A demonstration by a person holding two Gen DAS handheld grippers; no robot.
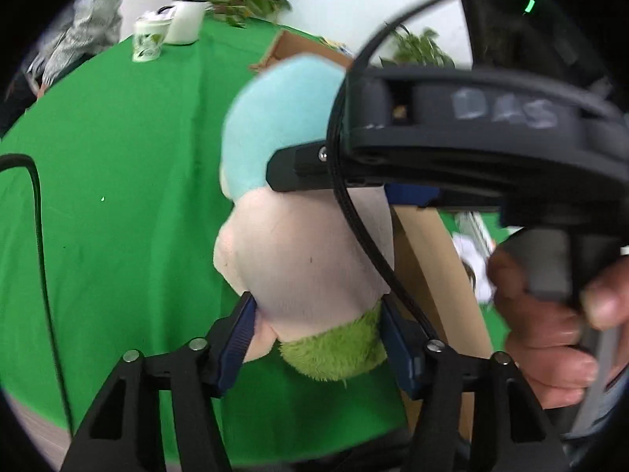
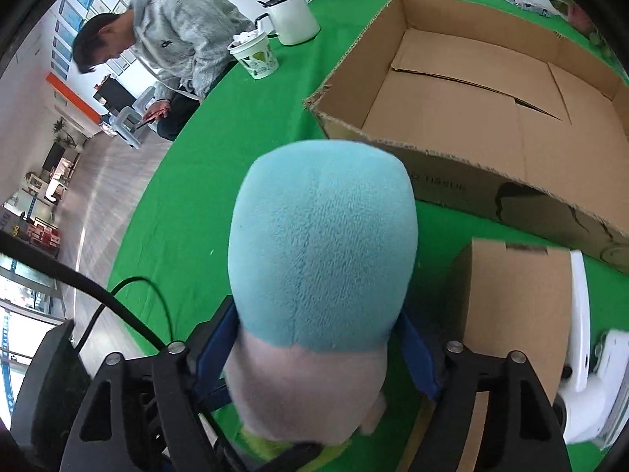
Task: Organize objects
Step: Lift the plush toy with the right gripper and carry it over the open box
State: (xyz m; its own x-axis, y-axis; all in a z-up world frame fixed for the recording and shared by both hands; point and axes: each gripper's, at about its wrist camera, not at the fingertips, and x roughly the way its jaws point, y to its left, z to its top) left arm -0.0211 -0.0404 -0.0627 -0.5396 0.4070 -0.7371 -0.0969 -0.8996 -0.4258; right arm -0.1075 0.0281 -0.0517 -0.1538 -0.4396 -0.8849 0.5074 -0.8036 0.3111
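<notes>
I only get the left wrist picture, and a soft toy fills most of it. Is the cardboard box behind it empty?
Observer: Yes. The right wrist view shows the large cardboard box open on top, with nothing inside.
Operator: Is anything else near the toy?
Observer: A small cardboard box, closed on top, stands to the right of the plush toy, nearer the camera than the large one.
Operator: Is anyone else around?
Observer: A person in a grey hoodie sits past the far edge of the green table, bent over something held in one hand.
</notes>
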